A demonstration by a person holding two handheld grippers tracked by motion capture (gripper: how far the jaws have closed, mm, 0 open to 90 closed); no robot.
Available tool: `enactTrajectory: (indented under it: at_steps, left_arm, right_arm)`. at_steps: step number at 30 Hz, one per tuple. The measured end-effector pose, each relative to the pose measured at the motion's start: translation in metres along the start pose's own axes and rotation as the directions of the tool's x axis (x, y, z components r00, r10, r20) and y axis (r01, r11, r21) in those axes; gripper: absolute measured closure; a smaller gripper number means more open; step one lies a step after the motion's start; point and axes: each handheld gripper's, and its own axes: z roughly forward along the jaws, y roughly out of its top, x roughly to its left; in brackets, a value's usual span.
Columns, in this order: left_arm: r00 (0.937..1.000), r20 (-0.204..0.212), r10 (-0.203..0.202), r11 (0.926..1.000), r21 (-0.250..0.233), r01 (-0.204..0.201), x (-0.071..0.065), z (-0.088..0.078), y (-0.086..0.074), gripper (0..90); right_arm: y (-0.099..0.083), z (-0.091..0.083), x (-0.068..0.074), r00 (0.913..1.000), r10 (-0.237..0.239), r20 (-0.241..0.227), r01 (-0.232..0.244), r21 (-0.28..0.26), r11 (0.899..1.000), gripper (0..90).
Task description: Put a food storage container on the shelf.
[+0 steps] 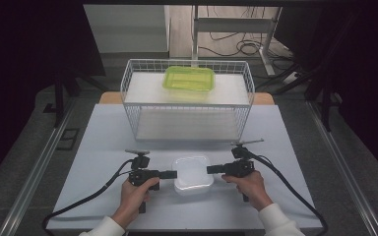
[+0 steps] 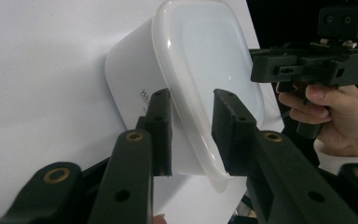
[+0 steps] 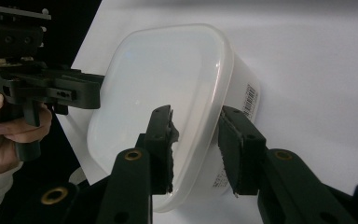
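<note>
A white plastic container (image 1: pixel 193 172) with a translucent lid stands on the pale table near its front edge. My left gripper (image 1: pixel 174 174) comes at it level from the left and my right gripper (image 1: pixel 209 169) from the right. In the left gripper view the open jaws of the left gripper (image 2: pixel 192 135) straddle the rim of the lid (image 2: pixel 200 60), one pad over the lid, the other beside the wall, with a gap still showing. In the right gripper view the right gripper (image 3: pixel 196 149) straddles the opposite rim of the container (image 3: pixel 158 84) the same way.
A white wire basket (image 1: pixel 128 83) stands at the back of the table (image 1: pixel 103 147), with a green lidded container (image 1: pixel 189 78) on its upper shelf. Black cables trail from both grippers across the table front. Dark curtains flank the table.
</note>
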Motion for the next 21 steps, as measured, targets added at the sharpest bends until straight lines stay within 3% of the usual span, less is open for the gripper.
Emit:
enactTrajectory:
  at_steps: [5,13,21]
  left_arm:
    - [0.9998,0.013,-0.012,0.9998,-0.013,0.012,0.000,-0.001,0.000,71.5]
    - [0.9999,0.009,0.011,0.9993,-0.035,-0.010,-0.004,-0.006,-0.001,75.9]
    - [0.9990,-0.011,0.044,0.9978,-0.050,-0.045,-0.007,-0.010,0.000,79.4]
  right_arm:
    - [-0.002,-0.003,0.003,0.9999,0.006,0.011,-0.006,-0.004,1.000,67.9]
    - [-0.003,-0.008,0.007,0.9999,-0.011,0.011,0.011,-0.026,1.000,72.4]
    - [-0.002,-0.012,0.010,0.9983,-0.057,-0.007,0.057,-0.056,0.997,77.4]
